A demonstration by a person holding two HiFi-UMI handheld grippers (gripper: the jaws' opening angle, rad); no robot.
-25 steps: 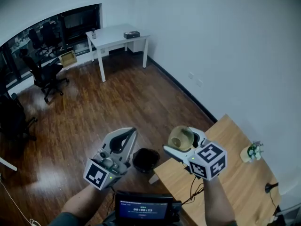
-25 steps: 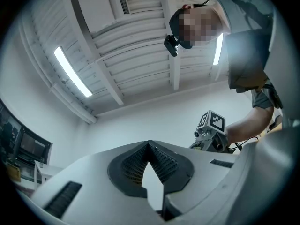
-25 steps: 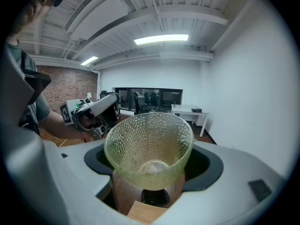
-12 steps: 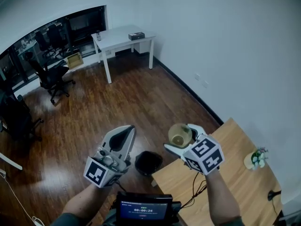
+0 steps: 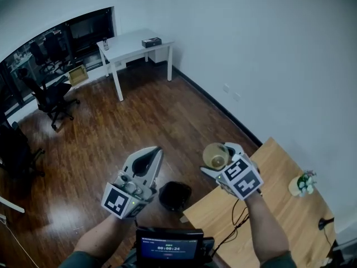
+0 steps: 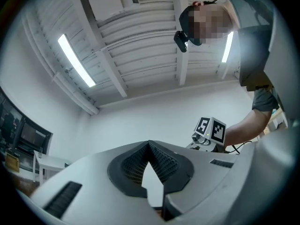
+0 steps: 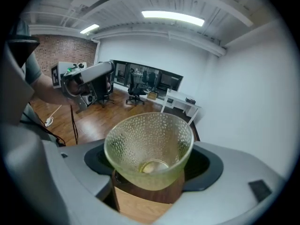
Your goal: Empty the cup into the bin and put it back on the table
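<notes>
One slip is the main worry: the right gripper [image 5: 218, 161], jaws spread wide, clamps only the tapering lower wall of the yellow-green dimpled glass cup [image 7: 150, 144], and smooth glass on a taper could slide free when tipped or set down. The left gripper [image 5: 152, 154] is closed on nothing (no help if it slips). The cup hangs in the air by the light wooden table [image 5: 279, 205] corner, off to one side of the round black bin [image 5: 174, 196], so tipping here would likely miss
</notes>
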